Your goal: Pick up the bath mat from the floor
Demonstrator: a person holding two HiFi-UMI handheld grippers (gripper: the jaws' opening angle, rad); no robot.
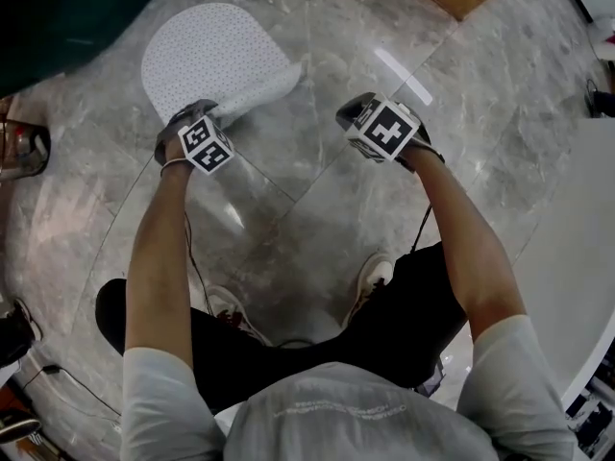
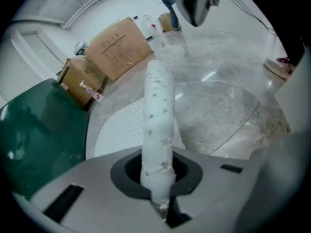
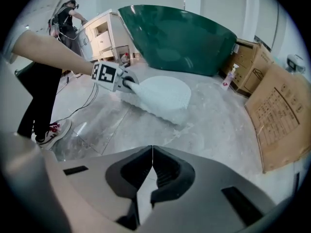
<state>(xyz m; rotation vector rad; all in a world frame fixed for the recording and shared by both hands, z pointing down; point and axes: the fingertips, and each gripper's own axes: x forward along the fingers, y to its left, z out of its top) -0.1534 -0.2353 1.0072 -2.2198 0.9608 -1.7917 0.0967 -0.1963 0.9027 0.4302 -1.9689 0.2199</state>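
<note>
At its near edge, mat (image 1: 216,56) is clamped by left gripper (image 1: 204,115) for lifting; right gripper (image 1: 354,113) is closed, empty.

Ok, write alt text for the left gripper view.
The left gripper is shut on a raised fold of the white bath mat, the rest of which lies on the grey marble floor. A dark green bathtub stands at left, with cardboard boxes behind.

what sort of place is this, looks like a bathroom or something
Likely a bathroom being fitted out, or a showroom: a dark green bathtub, a white bath mat on a marble floor, and cardboard boxes nearby.
</note>
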